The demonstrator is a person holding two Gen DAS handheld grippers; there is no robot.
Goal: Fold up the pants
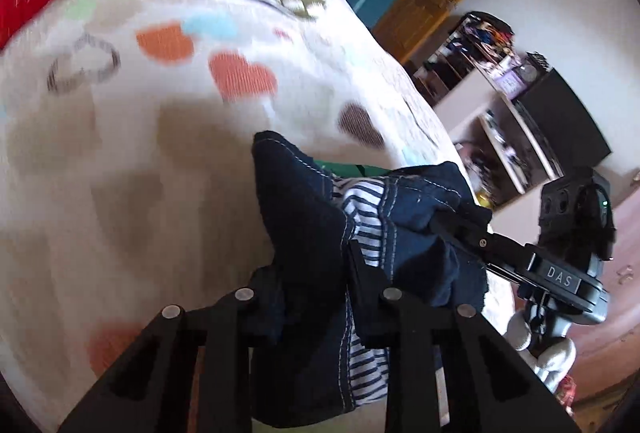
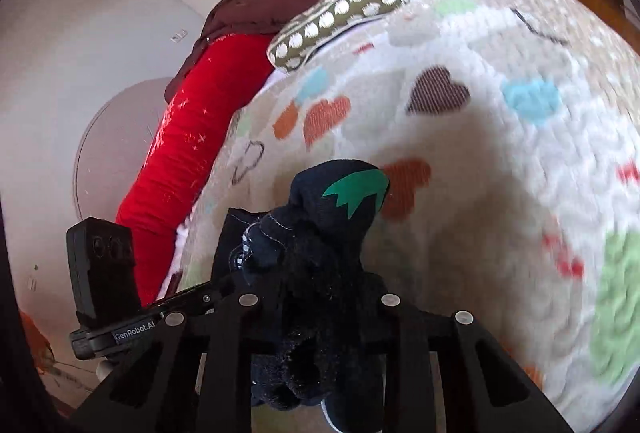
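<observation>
We held the small dark navy denim pants (image 1: 304, 233) with striped lining bunched above the white heart-patterned bedspread (image 1: 120, 153). Our left gripper (image 1: 316, 297) was clamped on the fabric; our right gripper (image 2: 316, 297) likewise pinched a dark wad bearing a green patch (image 2: 354, 193).

The left hand-held gripper (image 1: 316, 297) reaches toward 12 o'clock, its jaws clamped tight on bunched dark cloth. The right hand-held gripper (image 2: 316, 297) is likewise closed on a dark wad. The two are close together — in the left wrist view the right hand-held gripper's fingers enter from 3 o'clock, pinching the same garment.
</observation>
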